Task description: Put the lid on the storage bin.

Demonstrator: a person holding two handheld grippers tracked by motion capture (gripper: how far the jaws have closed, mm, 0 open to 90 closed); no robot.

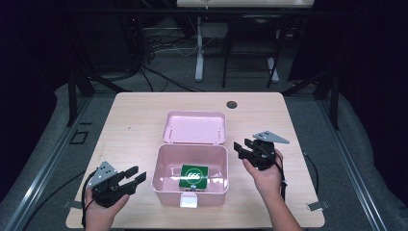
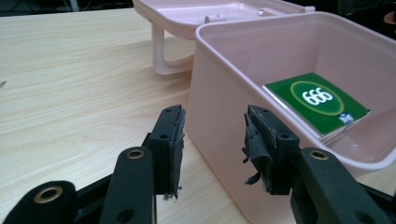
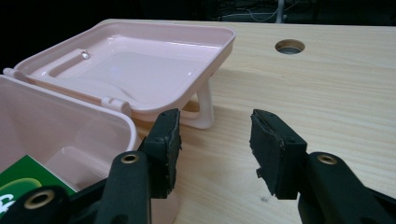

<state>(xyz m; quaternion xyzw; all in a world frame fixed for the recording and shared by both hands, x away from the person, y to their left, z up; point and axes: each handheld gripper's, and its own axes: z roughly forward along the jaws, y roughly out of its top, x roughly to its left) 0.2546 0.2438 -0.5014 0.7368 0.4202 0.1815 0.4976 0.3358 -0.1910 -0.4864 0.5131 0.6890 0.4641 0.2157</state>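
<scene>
so far one pink box sits open between the two grippers, one green packet lying inside it. the left gripper and the right gripper both stand wide and empty. next likely comes swinging the one lid shut, calling for a reach behind it.

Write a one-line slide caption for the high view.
Open pink box holding a green packet, flanked by empty left gripper and right gripper.

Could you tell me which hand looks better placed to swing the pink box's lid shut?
Probably the right: its tool hovers open beside the lid, at the hinge end. The left tool sits lower, by the box's front corner.
</scene>
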